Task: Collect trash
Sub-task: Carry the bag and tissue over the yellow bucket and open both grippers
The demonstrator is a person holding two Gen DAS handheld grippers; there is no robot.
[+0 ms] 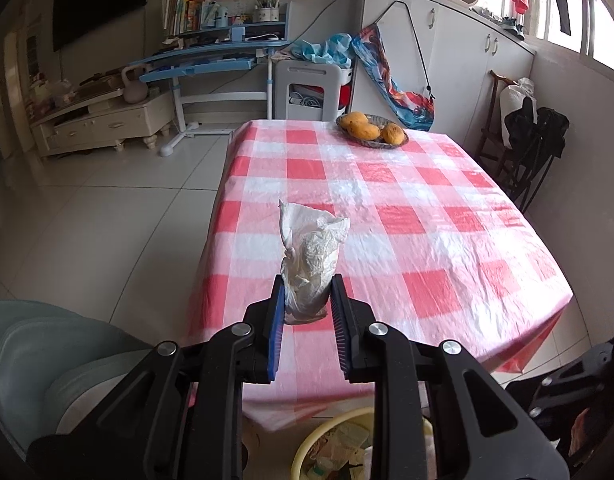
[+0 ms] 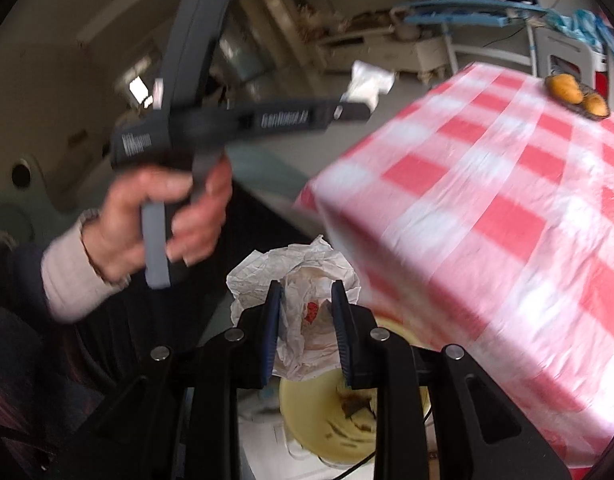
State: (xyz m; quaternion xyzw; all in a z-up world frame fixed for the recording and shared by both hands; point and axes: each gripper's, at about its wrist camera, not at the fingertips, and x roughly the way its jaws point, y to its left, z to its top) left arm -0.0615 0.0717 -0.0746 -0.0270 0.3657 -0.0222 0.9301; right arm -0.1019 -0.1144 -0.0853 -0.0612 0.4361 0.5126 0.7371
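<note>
Left gripper (image 1: 307, 292) clamps a crumpled white tissue wad (image 1: 313, 252) above the glossy red-checked tablecloth (image 1: 407, 216); right gripper (image 2: 307, 304) pinches a wrinkled paper wrapper (image 2: 303, 280) over the round yellow bin (image 2: 327, 416), whose contents are blurred and half hidden by the black fingers

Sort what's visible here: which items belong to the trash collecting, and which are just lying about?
Job:
- crumpled white tissue wad in left gripper
- crumpled white printed wrapper in right gripper
- yellow plastic bin

Lying about:
- dish of yellow mangoes
- red-and-white checked tablecloth
</note>
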